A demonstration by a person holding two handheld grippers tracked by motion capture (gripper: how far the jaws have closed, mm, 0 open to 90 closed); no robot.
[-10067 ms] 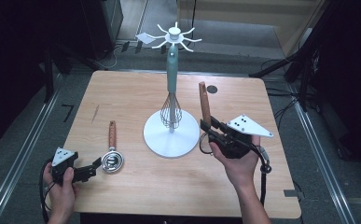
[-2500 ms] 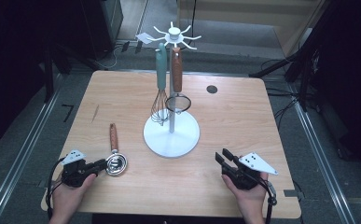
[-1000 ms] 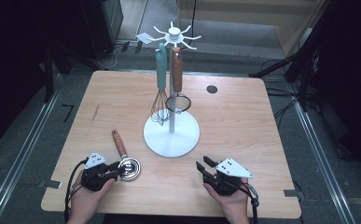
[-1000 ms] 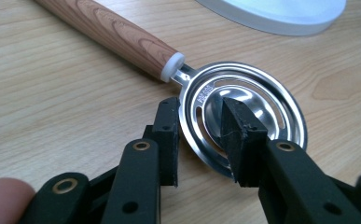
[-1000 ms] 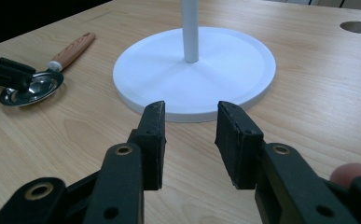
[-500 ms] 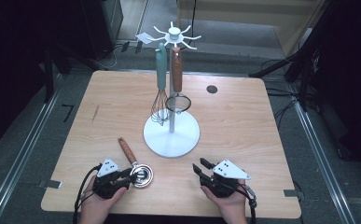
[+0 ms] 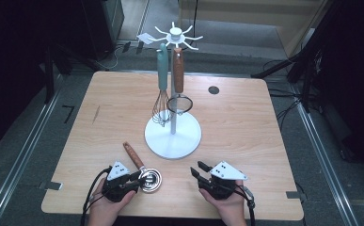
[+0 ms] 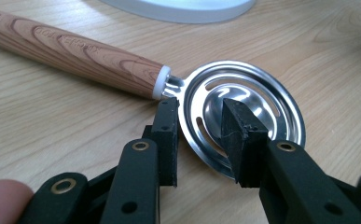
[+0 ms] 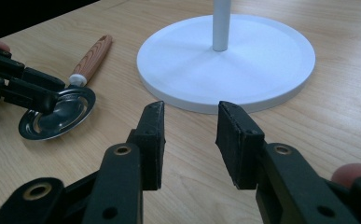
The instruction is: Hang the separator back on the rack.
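A steel egg separator (image 7: 151,181) with a wood-grain handle lies on the table in front of the white stand. My left gripper (image 7: 139,180) is shut on its round head. In the left gripper view (image 8: 199,126) one jaw sits outside the rim and the other inside the bowl of the separator (image 8: 262,93). My right gripper (image 7: 197,169) rests open near the front edge, right of the separator. Its jaws (image 9: 190,126) hold nothing and point at the stand's base (image 9: 225,70). The right gripper view also takes in the separator (image 9: 71,112) and the left gripper (image 9: 47,100).
The white utensil stand (image 7: 172,136) rises mid-table, with hooks on top. From them hang a teal-handled whisk (image 7: 162,70) and a brown-handled strainer (image 7: 178,70). A dark round hole (image 7: 213,89) marks the far right of the table.
My left gripper has slid right along the front edge, dragging the egg separator with it toward the stand. The right gripper has barely shifted.
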